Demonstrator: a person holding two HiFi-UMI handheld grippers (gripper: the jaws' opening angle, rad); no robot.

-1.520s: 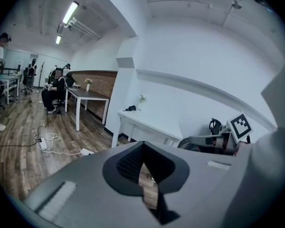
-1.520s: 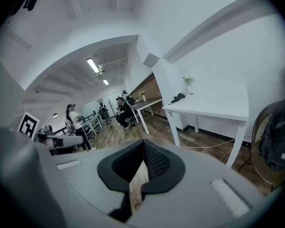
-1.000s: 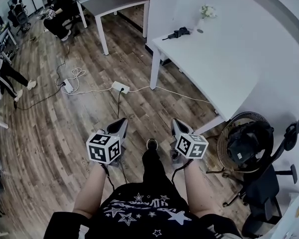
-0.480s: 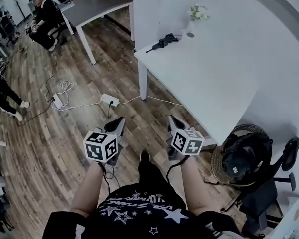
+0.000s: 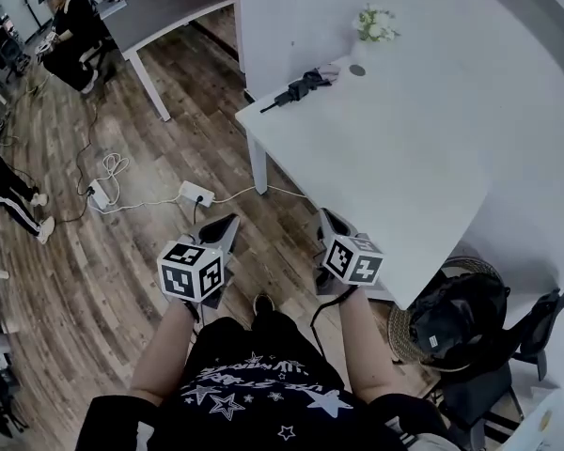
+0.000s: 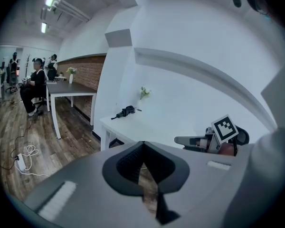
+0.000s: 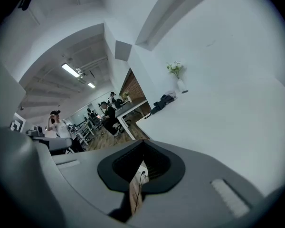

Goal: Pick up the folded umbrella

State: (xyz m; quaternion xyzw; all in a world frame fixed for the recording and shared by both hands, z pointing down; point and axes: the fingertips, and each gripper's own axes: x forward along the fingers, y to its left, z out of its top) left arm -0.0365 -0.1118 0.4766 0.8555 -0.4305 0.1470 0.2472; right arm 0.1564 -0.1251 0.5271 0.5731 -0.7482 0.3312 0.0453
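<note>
- Jaws of the grey left gripper [image 6: 142, 143] are pressing together tip to tip with nothing between them. Only the brown wooden floor [image 5: 103, 252] is showing through the slit beneath.
- The grey right gripper [image 7: 142, 142] is doing the same, its jaws clenched on nothing.
- The person is holding both grippers out in front of the body, side by side over the floor. The right one is hanging close to the near left edge of the large white table [image 5: 423, 158].
- The black folded umbrella [image 5: 296, 87] is lying flat on that table near its far left corner, with its thin end reaching toward the left edge. It is well apart from both grippers.
- A small white vase of pale flowers [image 5: 373, 28] is standing near the table's back edge, close to the umbrella but not touching it.
- A white power strip [image 5: 195, 194] with trailing cables is lying on the floor ahead of the left gripper.
- A black bag [image 5: 456, 313] is sitting in a round woven basket [image 5: 401, 332] beside the table's near corner.
- A seated person in dark clothes [image 5: 70, 31] is sitting beside a grey table [image 5: 169, 3] at the far side of the room.
</note>
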